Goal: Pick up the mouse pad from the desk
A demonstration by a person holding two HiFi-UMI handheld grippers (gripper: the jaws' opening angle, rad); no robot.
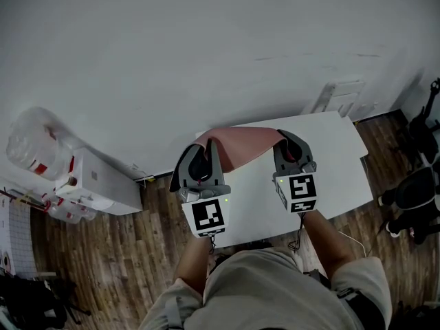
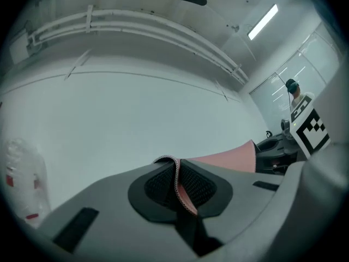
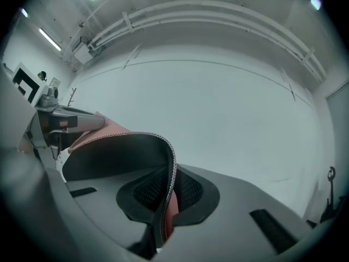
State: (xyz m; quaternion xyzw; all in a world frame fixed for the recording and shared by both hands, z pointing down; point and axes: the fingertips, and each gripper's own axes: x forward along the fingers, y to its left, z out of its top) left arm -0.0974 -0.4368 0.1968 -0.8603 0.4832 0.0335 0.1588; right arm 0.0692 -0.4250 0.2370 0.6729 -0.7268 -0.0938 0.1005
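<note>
Desk [image 1: 338, 153] edges beneath airborne mouse pad [image 1: 242, 146]

Wall [image 1: 206, 47] close behind desk [image 1: 340, 160]

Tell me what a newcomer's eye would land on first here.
The pink mouse pad hangs in the middle of the head view, stretched between the left gripper and the right gripper, each shut on one end of it. Below them lies the white desk. At the far left, a clear plastic jug stands beside a white box.
</note>
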